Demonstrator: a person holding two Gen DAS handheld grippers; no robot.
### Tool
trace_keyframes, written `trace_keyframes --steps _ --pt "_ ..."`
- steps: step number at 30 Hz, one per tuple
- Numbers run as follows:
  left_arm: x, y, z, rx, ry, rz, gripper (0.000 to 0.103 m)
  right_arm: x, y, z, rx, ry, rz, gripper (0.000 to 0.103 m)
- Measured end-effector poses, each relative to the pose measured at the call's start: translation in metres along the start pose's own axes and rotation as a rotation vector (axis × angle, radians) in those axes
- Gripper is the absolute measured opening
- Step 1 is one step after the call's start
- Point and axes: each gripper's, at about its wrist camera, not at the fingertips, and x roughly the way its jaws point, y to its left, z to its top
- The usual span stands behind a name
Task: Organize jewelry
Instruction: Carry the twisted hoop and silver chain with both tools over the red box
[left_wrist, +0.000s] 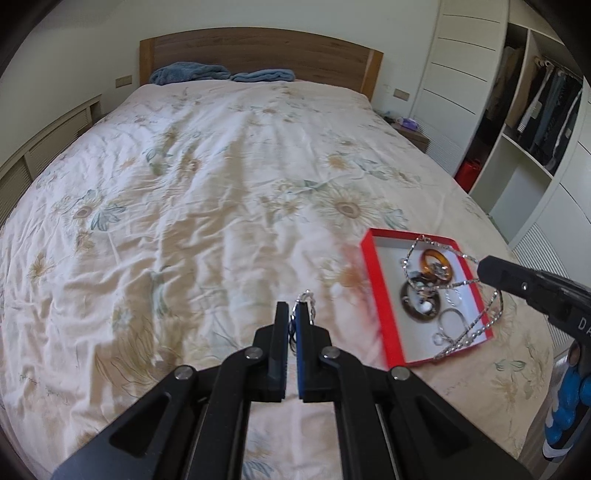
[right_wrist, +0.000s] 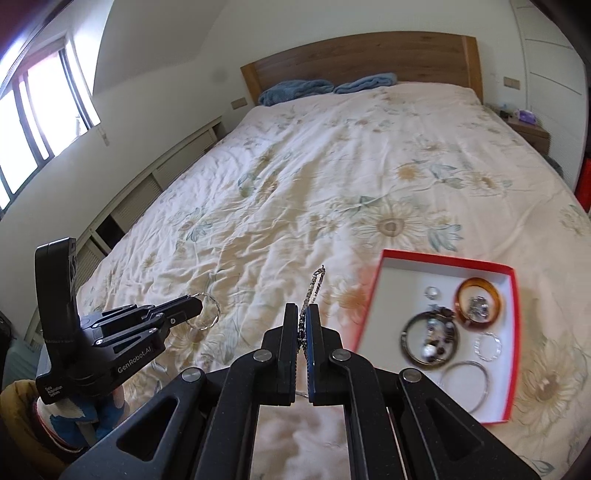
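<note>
Right, I have both claws raised over the bed (left_wrist: 192, 177), and each one is pinching a piece of jewelry. My left gripper (left_wrist: 291, 312) has its jaws pressed together on a twisted silver ring-shaped piece (right_wrist: 207, 308), a bangle or hoop by the look of it, which sticks out past the tips; from the right wrist view I see it hanging at the end of that gripper, above the flowered cover. My right gripper (right_wrist: 304, 314) is clamped on a silver chain (right_wrist: 314, 286), whose links run between the pads and out beyond the tips. In the left wrist view that chain loops down from the right claw across the red box (left_wrist: 373, 288). The box sits open on the cover near the bed's right edge and holds an amber bangle (right_wrist: 478, 302), a dark bangle (right_wrist: 430, 338), a thin silver bangle (right_wrist: 465, 380), a small clear beaded loop (right_wrist: 488, 345) and a ring (right_wrist: 432, 292)
</note>
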Motion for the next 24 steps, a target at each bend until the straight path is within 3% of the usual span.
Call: trace_keyframes --steps 12,24 --pt "0.0 -0.048 0.006 0.07 -0.005 -0.025 0.003 -0.029 -0.036 -0.004 0.035 -0.04 -0.046 0.004" --pt "0.024 -0.101 0.018 0.152 0.015 -0.067 0.003 -0.037 -0.086 -0.005 0.09 -0.067 -0.091 0.004"
